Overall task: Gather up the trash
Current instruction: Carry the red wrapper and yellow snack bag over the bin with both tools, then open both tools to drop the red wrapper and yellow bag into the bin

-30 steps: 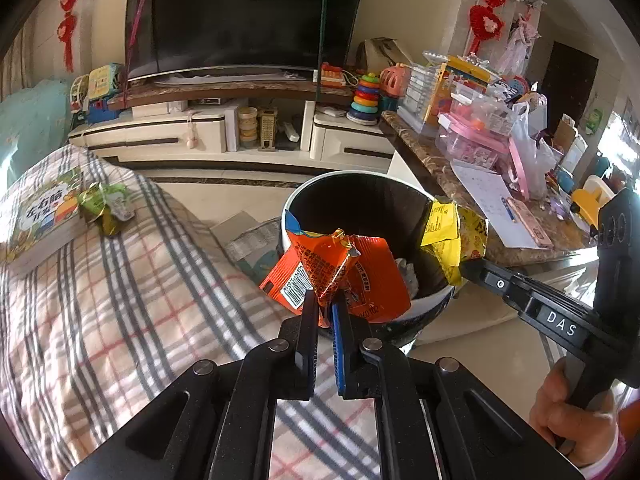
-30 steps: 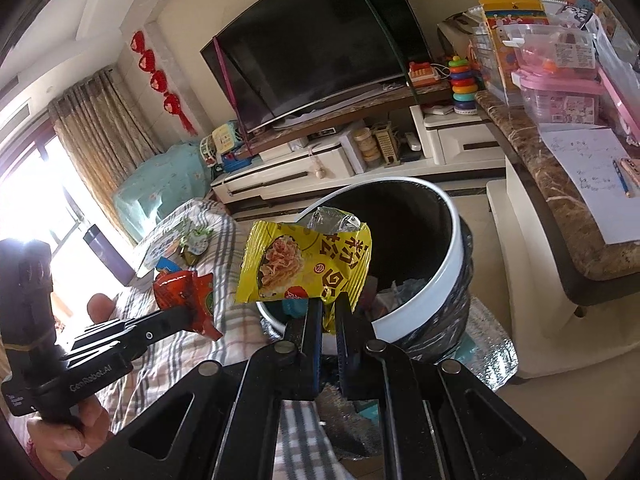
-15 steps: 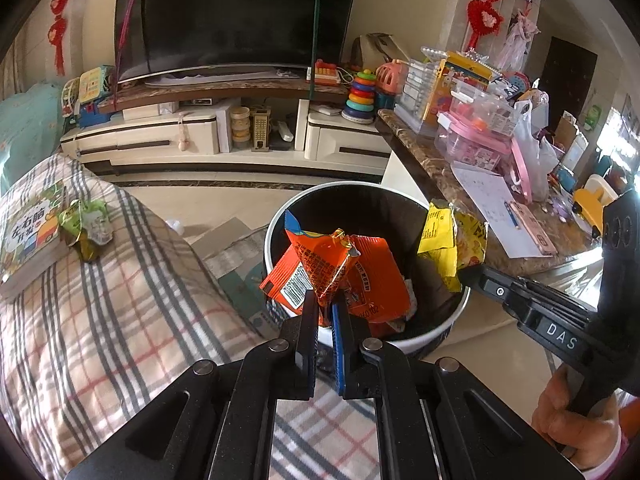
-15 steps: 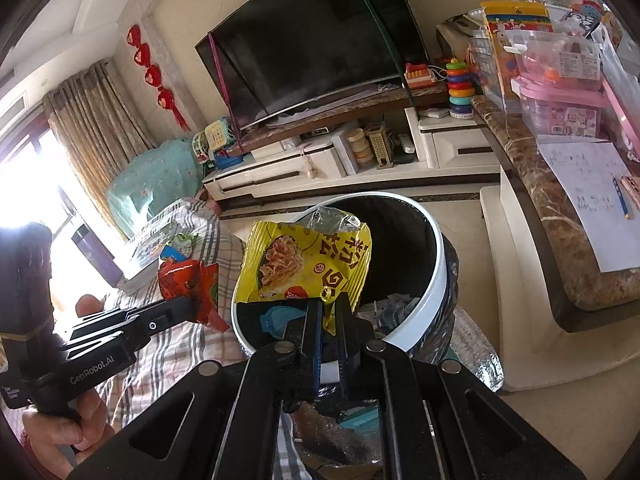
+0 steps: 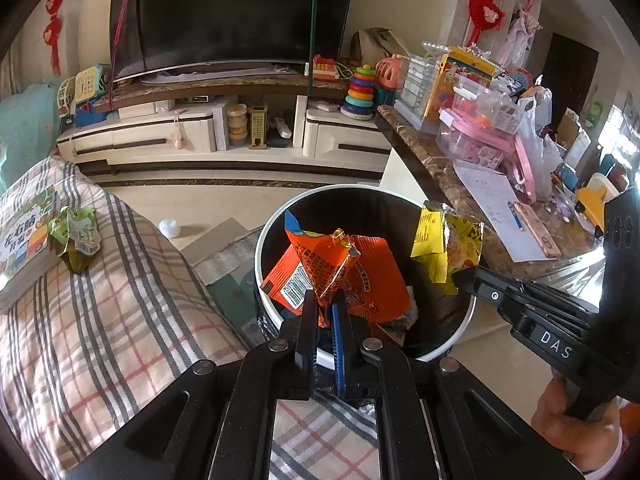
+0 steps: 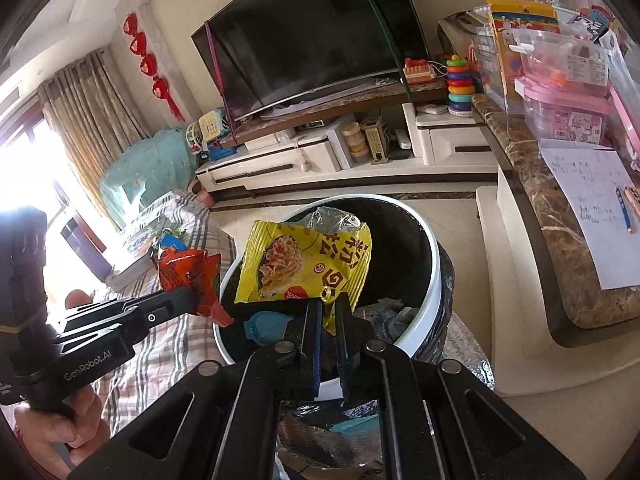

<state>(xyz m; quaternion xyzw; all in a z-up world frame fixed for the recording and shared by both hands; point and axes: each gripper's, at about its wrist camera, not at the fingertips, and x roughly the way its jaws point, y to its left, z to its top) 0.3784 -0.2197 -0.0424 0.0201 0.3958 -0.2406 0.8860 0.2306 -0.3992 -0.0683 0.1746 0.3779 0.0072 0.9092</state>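
The white-rimmed trash bin (image 5: 460, 338) is standing beside the plaid bed (image 5: 100, 300). Over its opening, the left gripper (image 5: 325, 304) is pinching an orange snack wrapper (image 5: 320, 268); the right gripper (image 6: 328, 308) is pinching a yellow noodle packet (image 6: 304, 260).

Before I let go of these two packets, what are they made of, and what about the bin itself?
Orange packet: thin glossy plastic film, sharply creased with glints. Yellow packet: the same sort of film, apparently foil-lined, since its torn top shows silver inside. Trash bin: smooth white rim, probably hard plastic, over a dark, shiny crinkled bag liner.
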